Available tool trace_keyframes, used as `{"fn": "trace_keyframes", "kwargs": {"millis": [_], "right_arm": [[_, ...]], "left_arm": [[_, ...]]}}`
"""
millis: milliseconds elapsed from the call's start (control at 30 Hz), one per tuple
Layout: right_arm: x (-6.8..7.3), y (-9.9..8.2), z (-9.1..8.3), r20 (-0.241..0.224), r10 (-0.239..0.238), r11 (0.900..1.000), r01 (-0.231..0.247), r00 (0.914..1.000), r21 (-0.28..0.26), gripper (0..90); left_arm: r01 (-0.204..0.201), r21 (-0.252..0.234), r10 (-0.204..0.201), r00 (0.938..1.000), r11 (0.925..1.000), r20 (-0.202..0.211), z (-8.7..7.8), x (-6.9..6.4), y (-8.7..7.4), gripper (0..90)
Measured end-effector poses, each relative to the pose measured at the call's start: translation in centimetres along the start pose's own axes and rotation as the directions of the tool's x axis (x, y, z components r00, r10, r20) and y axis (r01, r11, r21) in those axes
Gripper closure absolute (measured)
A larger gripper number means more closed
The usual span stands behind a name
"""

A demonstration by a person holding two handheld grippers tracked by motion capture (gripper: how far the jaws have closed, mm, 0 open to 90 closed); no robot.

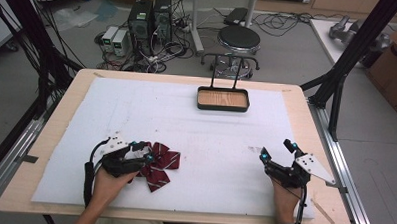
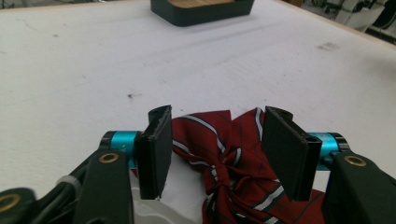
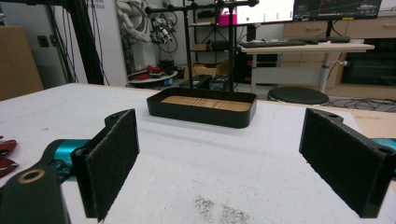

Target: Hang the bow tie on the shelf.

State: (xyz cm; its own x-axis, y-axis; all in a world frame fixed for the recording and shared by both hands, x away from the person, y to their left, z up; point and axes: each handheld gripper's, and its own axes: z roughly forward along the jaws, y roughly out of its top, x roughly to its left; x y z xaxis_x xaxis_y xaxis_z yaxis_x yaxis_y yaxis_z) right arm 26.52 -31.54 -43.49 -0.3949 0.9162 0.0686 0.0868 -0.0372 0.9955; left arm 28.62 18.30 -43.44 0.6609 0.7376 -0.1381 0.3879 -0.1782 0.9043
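Both claws apart: left claw (image 2: 215, 149) astride striped maroon fabric bow (image 2: 233, 158), right claw (image 3: 233, 163) empty.

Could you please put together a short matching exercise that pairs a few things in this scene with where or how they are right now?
Things:
1. bow tie
2. tray
3. left hand-held gripper
4. right hand-held gripper

Places or states:
A. at the far side of the table, wooden floor bare
B. open, nothing between its jaws
C. lying on the white mat, near left
D. open, jaws either side of the striped cloth

Pairs: 1-C, 2-A, 3-D, 4-B
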Motion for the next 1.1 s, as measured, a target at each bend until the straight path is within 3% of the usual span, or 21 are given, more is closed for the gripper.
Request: {"fn": "trace_keyframes", "kwargs": {"millis": [167,200,533,800,900,1100], "right_arm": [[0.0,0.0,0.0,0.000,0.002,1.0000,-0.002,1.0000,0.001,11.1],[0.0,0.0,0.0,-0.001,0.000,1.0000,0.000,1.0000,0.000,11.1],[0.0,0.0,0.0,-0.003,0.002,1.0000,-0.002,1.0000,0.001,11.1],[0.0,0.0,0.0,-0.003,0.001,1.0000,-0.001,1.0000,0.003,11.1],[0.0,0.0,0.0,-0.003,0.001,1.0000,-0.001,1.0000,0.002,11.1],[0.0,0.0,0.0,-0.002,0.001,1.0000,-0.001,1.0000,0.003,11.1]], "left_arm": [[-0.011,0.060,0.010,0.9999,0.9981,0.014,0.9,-0.5,-0.2,49.7],[-0.012,0.094,0.012,0.9999,0.9955,0.001,1.1,-0.7,-0.3,51.4],[-0.006,0.182,0.012,0.9995,0.9834,-0.031,1.8,-0.7,-0.7,58.8],[-0.004,0.219,0.014,0.9989,0.9758,-0.045,2.1,-0.7,-0.7,61.6],[-0.016,0.234,0.025,0.9989,0.9722,-0.039,2.1,-0.8,-0.7,69.0],[-0.037,0.227,0.045,0.9985,0.9732,-0.031,2.1,-0.9,-0.7,74.3]]}}
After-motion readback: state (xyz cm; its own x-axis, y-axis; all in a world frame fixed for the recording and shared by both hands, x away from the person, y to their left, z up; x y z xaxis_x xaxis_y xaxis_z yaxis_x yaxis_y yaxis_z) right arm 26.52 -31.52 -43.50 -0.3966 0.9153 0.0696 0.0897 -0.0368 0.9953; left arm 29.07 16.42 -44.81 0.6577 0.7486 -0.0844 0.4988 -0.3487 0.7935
